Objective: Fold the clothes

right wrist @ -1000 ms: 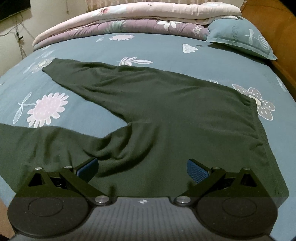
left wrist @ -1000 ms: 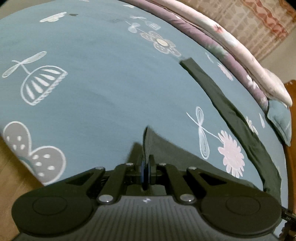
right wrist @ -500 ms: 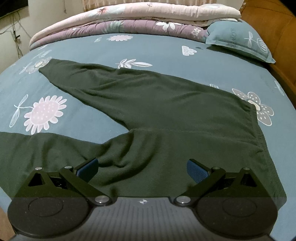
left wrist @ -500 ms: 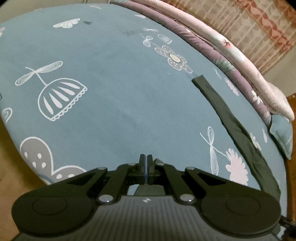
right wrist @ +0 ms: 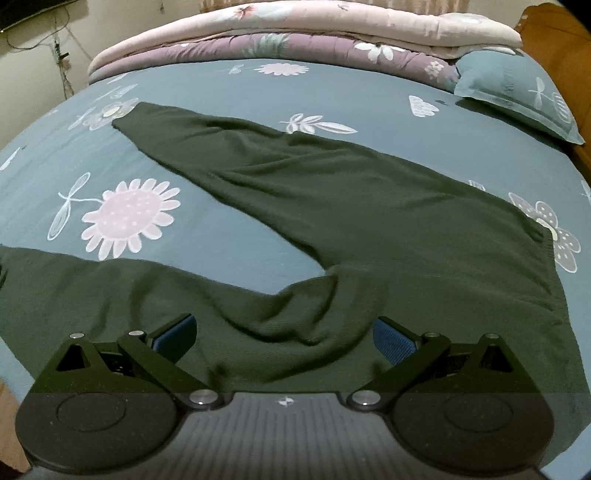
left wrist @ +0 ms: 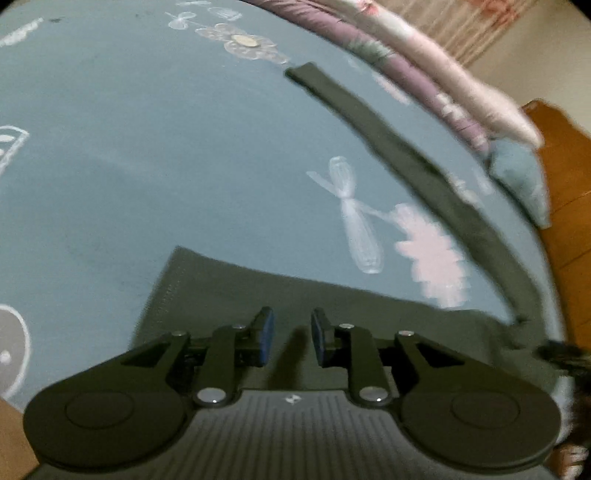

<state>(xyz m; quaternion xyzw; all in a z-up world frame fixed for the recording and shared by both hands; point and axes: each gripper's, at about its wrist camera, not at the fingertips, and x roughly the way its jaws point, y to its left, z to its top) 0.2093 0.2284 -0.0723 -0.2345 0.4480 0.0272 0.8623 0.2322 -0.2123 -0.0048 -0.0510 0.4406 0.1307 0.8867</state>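
Note:
Dark green trousers [right wrist: 369, 206] lie spread on a blue flowered bed sheet [right wrist: 332, 96], legs apart in a V. The far leg [right wrist: 207, 144] runs toward the quilts; the near leg [right wrist: 92, 288] runs off to the left. My right gripper [right wrist: 284, 332] hovers wide open over the crotch folds, nothing between its fingers. In the left wrist view the near leg's cuff [left wrist: 207, 288] lies flat on the sheet, and my left gripper [left wrist: 291, 341] stands partly open just above it, holding nothing. The other leg [left wrist: 406, 147] stretches away at the right.
Folded pink and purple quilts [right wrist: 314, 33] are stacked along the far edge of the bed. A blue pillow [right wrist: 517, 92] lies at the back right beside a wooden headboard [right wrist: 565, 44]. The bed's left edge drops to a wooden floor [left wrist: 14, 435].
My left gripper was shut on the near leg's cuff and pulled it out; now it has opened and the cuff lies flat on the sheet. The right gripper has stayed open over the crotch.

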